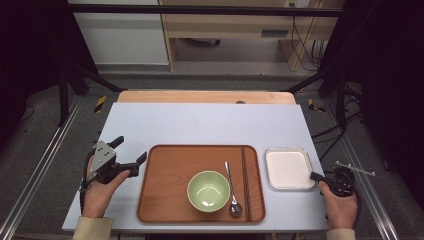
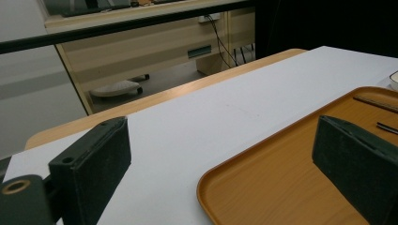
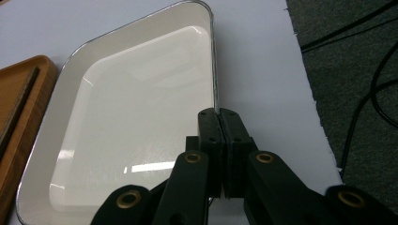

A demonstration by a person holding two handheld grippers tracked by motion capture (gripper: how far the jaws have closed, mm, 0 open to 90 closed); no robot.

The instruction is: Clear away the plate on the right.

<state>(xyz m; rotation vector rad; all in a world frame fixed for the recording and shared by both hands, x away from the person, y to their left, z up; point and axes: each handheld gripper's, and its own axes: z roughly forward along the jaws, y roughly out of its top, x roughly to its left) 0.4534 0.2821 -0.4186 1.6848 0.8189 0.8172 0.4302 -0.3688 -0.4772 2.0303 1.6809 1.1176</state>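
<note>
Ahead of my left hand-held gripper (image 1: 131, 153) the bench (image 2: 211, 126) lies bare right to its far edge, so there is free passage forward. To its right the raised rim of the wooden tray (image 2: 244, 168) blocks a low sweep; one jaw hangs over that rim. My right hand-held gripper (image 3: 218, 115) has its jaws pressed together on the rim of the white dish (image 3: 126, 117). To its right only a narrow strip of bench remains before the edge.
</note>
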